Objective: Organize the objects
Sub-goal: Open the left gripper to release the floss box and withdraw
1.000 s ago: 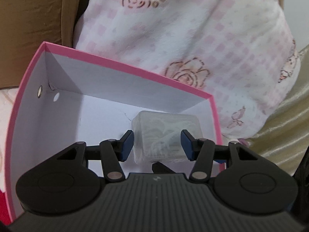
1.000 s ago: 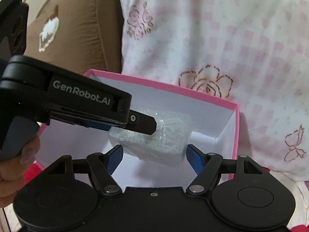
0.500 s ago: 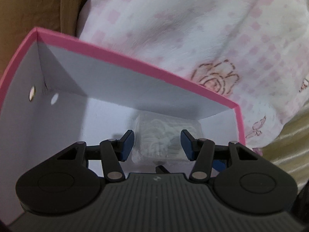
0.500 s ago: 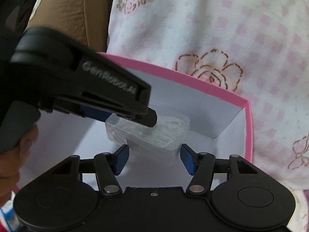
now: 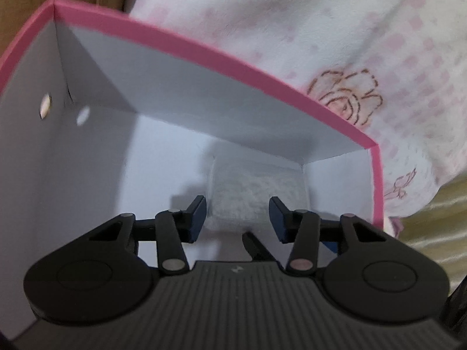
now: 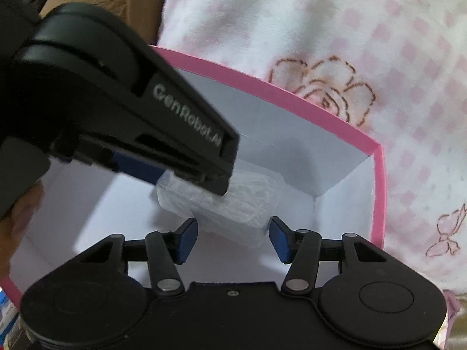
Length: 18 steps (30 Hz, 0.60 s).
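From my left wrist, my left gripper points down into a pink-rimmed box with white inner walls; its jaws have just been closing and stand partly open, their blue pads on either side of the near end of a clear plastic container that lies on the box floor toward the far right corner, at about one o'clock from the pads. The picture is blurred, and I cannot tell whether the pads touch it. A black fingertip pokes up at six o'clock below the container. Beyond the box, from twelve to three o'clock, lies a white blanket with pink checks and rose prints. From my right wrist, my right gripper also reaches into the box; its jaws have just been closing too and stand partly open, flanking the near corner of the container, with a sliver of white showing beside the left pad. My left gripper comes in from ten o'clock, its tip over the container's far left end, a hand behind it at nine o'clock. The blanket fills the view from twelve to four o'clock.
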Available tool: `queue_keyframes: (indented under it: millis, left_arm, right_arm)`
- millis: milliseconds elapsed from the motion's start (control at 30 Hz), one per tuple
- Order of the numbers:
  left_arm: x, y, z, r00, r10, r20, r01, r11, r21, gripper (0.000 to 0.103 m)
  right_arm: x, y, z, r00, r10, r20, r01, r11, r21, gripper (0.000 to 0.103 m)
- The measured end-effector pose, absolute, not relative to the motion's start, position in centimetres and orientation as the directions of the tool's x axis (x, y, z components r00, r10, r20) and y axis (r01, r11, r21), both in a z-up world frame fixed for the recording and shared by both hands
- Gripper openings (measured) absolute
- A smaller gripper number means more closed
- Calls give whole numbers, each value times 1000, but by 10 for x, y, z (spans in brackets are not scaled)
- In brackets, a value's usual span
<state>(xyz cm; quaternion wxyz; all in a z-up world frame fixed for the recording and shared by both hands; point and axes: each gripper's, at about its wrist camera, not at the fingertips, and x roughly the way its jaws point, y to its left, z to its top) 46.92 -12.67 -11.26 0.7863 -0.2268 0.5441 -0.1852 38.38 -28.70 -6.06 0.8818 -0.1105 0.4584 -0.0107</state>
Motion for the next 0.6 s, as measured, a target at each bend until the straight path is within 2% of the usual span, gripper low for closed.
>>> queue_keyframes:
  millis: [167, 300, 600]
  left_arm:
    - [472, -128, -119, 347, -542, -765, -48, 805, -591, 36]
    - [472, -136, -117, 356, -524, -774, -62, 813, -579, 36]
    - [478, -146, -114, 327, -497, -803, -90, 830, -550, 35]
  right_arm:
    - [386, -297, -60, 571, -154, -806, -14, 980, -197, 56]
    - [383, -305, -60, 581, -137, -802, 3, 986, -165, 52]
    - [382, -301, -64, 554, -200, -808, 13, 973, -232, 47]
